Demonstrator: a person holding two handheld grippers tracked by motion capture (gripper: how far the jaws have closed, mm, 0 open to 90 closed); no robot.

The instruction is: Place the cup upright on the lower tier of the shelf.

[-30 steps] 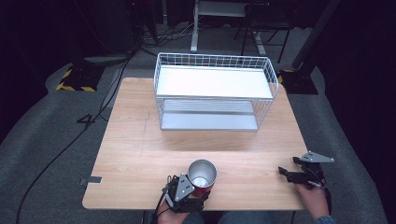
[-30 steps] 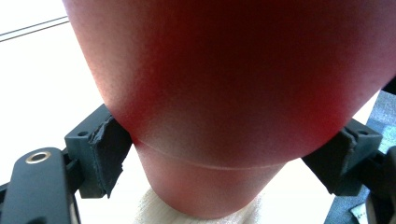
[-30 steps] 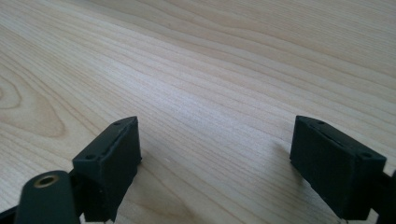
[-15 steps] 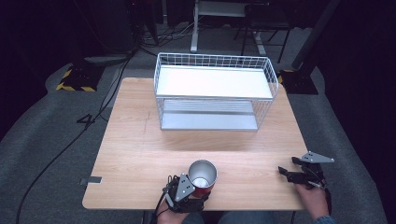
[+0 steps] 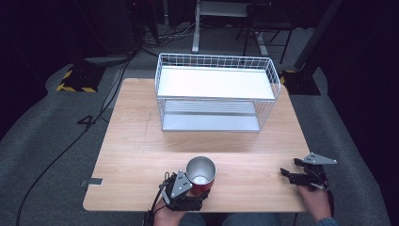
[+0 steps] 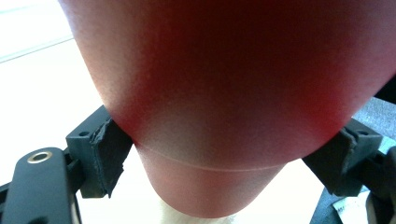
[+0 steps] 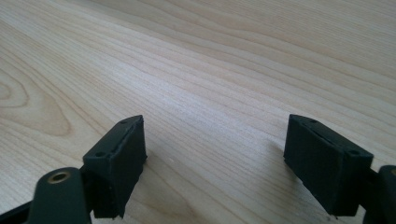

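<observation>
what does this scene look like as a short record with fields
held item: red cup, upright, metal inside
left claw: shut on the cup's lower wall
right claw: open, nothing between its pads, over the table
wire basket: far side of the table, white shelf on top
cup location: near edge, left of the right claw

Grey carpet floor [image 5: 42, 155] under wooden table [image 5: 141, 155], dark surroundings

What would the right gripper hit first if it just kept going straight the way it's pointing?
Probably nothing soon: the right gripper, jaws open and empty, points left along the table's near edge over bare wood. Farther along roughly stands the red cup in the left gripper, though depth is unclear.
</observation>
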